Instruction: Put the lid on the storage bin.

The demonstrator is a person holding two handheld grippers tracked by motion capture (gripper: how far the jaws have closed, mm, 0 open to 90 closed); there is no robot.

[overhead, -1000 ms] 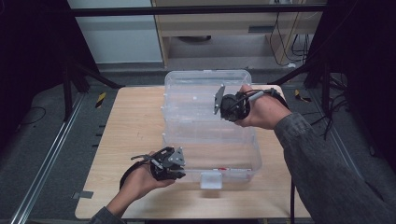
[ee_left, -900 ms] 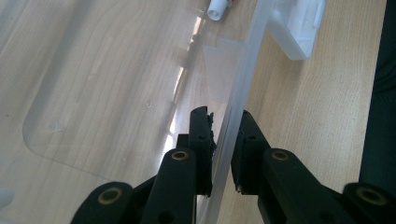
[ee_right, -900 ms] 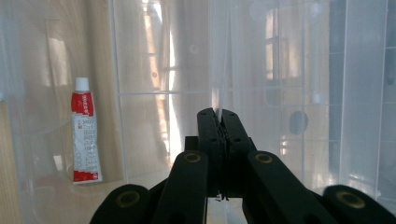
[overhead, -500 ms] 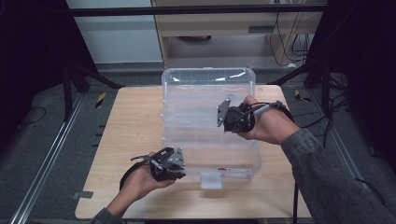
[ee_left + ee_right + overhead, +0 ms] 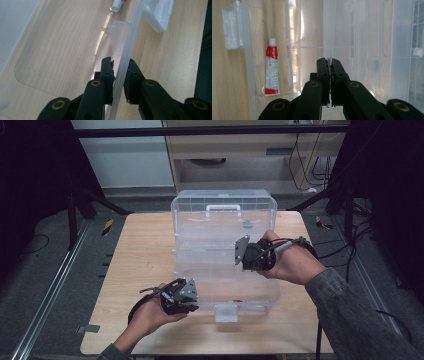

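A pale wooden rectangular surface (image 5: 135, 270) stands on a dark grey floor (image 5: 45, 265), with a metal floor rail (image 5: 47, 305) running along its left side and black frame struts (image 5: 75, 205) rising beside it. Behind it sit a white panel (image 5: 127, 155) and a light wooden cabinet (image 5: 240, 150), crossed in front by a black horizontal bar (image 5: 210, 130). Black and yellow cables (image 5: 312, 155) trail down at the right, small yellow-and-black striped floor markers (image 5: 108, 226) lie near the far corners, and the room's edges fall into deep shadow.
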